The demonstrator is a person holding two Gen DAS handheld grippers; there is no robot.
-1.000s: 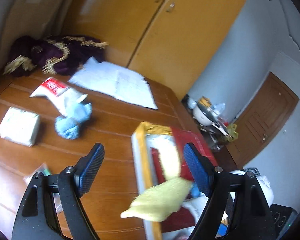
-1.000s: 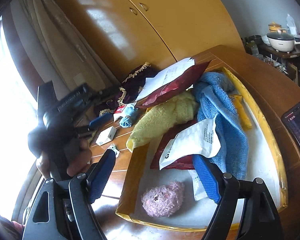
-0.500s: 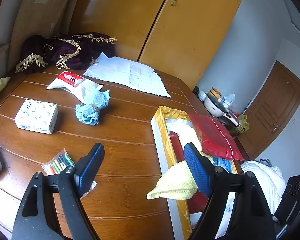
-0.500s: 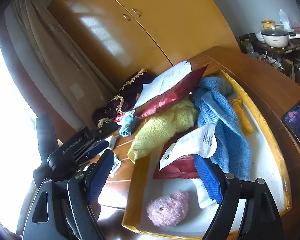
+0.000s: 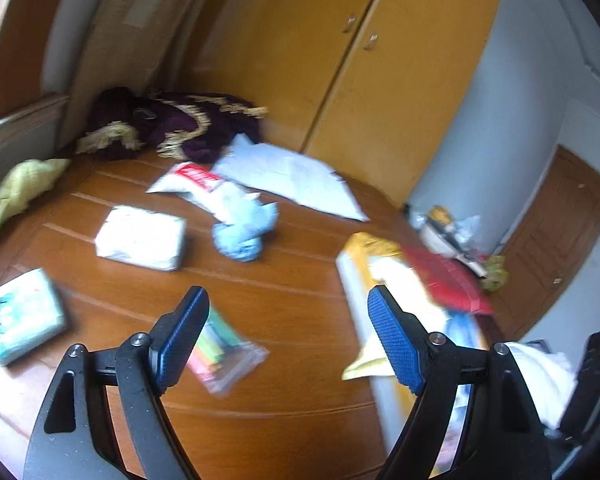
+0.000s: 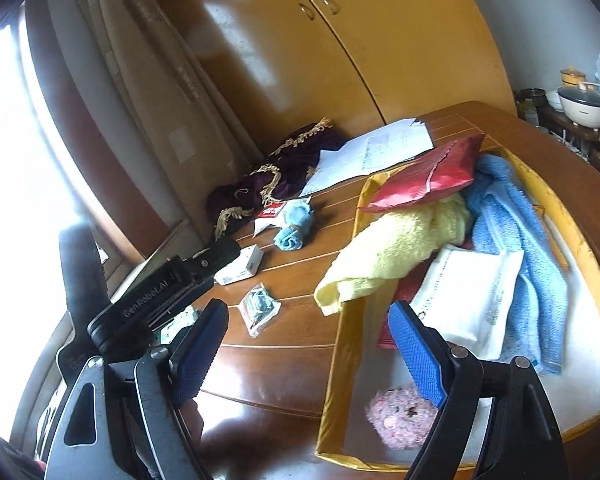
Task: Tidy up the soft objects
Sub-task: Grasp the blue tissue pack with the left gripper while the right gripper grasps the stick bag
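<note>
Both grippers empty, jaws wide apart: left gripper (image 5: pixel 288 336) above the surface (image 5: pixel 292 300); yellow towel (image 6: pixel 396 248) ahead of right gripper (image 6: pixel 308 352).

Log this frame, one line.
left gripper: open, empty | right gripper: open, empty | yellow towel: draped over tray edge

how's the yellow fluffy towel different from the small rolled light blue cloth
The yellow fluffy towel is spread loosely and drapes over the edge of the yellow-rimmed tray; the small rolled light blue cloth is bundled tight and lies on the bare wooden table, outside the tray. The towel looks much bigger. Both are soft fabric.
</note>
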